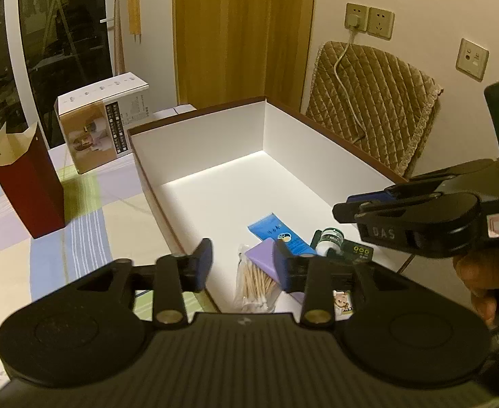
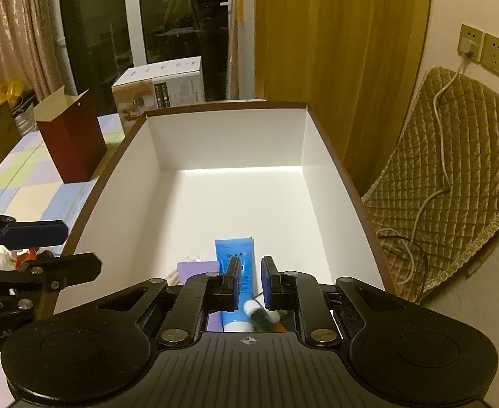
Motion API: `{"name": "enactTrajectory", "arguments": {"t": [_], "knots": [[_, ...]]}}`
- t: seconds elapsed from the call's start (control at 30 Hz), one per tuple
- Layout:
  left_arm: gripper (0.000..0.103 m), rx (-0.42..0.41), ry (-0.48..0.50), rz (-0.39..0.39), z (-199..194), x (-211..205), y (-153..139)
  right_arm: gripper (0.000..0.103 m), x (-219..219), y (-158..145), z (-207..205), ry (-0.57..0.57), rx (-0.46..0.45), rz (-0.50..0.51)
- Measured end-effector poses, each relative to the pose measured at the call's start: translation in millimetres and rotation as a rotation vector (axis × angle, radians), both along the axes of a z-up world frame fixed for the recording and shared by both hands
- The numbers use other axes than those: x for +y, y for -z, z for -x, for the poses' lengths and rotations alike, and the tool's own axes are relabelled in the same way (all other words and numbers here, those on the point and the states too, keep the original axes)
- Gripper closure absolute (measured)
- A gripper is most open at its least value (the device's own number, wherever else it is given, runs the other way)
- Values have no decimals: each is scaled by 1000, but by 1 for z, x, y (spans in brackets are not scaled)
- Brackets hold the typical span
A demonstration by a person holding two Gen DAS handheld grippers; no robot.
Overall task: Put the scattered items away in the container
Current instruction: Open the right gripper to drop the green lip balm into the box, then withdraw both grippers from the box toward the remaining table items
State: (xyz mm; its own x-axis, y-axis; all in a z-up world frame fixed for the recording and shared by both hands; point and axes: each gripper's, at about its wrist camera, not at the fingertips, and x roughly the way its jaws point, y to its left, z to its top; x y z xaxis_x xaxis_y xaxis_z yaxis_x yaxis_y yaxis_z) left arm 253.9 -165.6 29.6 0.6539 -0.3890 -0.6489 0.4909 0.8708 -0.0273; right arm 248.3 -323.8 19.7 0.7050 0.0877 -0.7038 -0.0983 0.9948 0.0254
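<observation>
The left tongs (image 1: 242,265) fill the foreground of their own view, released, with nothing between the blue pads (the gap shows only what lies below). Under them, inside the near end of the white container (image 1: 198,136), lie a bag of cotton swabs (image 1: 252,278), a purple pad (image 1: 264,255), a blue tube (image 1: 278,234) and a small green-and-white bottle (image 1: 329,239) on a dark card. So several of the scattered items are already in the box, all crowded at its near end; the far half of the floor is bare.

The right tongs (image 2: 250,280) hang over that same corner, pointing down into the box. Their pads stand close together and nothing is pinched between them; the tube and the bottle seen in the gap lie beneath, not in the grip. I read them as clenched and empty.

The step in hand looks like the left tongs letting go of a drop and leaving the box. To do it well, lift straight up and clear of the brown rim before swinging sideways toward the counter (image 1: 89,224), so a pad does not catch the swab bag and drag it out. Keep the two tools apart, since they are near each other over one corner. Later items would sit better toward the empty far end.

A red paper bag (image 1: 28,183) and a printed carton (image 1: 103,122) stand on the counter left of the box; whether they belong to the tidying I cannot tell.
</observation>
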Motion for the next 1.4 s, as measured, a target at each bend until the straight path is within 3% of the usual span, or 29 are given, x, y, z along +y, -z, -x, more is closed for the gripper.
{"name": "enactTrajectory", "arguments": {"t": [0.27, 0.6, 0.8, 1.1, 1.13, 1.17, 1.2, 1.23, 1.4], "knots": [[66, -7, -17, 5, 9, 14, -8, 86, -13, -19, 15, 55, -45, -44], [55, -25, -44, 25, 37, 36, -28, 86, -34, -66, 48, 135, -138, -81], [54, -12, -58, 29, 61, 52, -37, 86, -15, -84, 75, 114, -152, -103], [36, 0, -128, 4, 102, 92, -44, 85, 27, -89, 111, 75, -145, -112], [33, 5, -137, 3, 106, 97, -44, 83, 31, -89, 114, 70, -143, -116], [32, 8, -145, 2, 109, 102, -44, 46, 34, -90, 117, 69, -142, -116], [29, 12, -153, 1, 113, 107, -44, 19, 37, -90, 121, 73, -151, -118], [25, 15, -160, -1, 117, 112, -43, 1, 39, -91, 126, 78, -174, -125], [20, 23, -196, -7, 135, 135, -40, 1, 59, -93, 137, 24, -179, -108]]}}
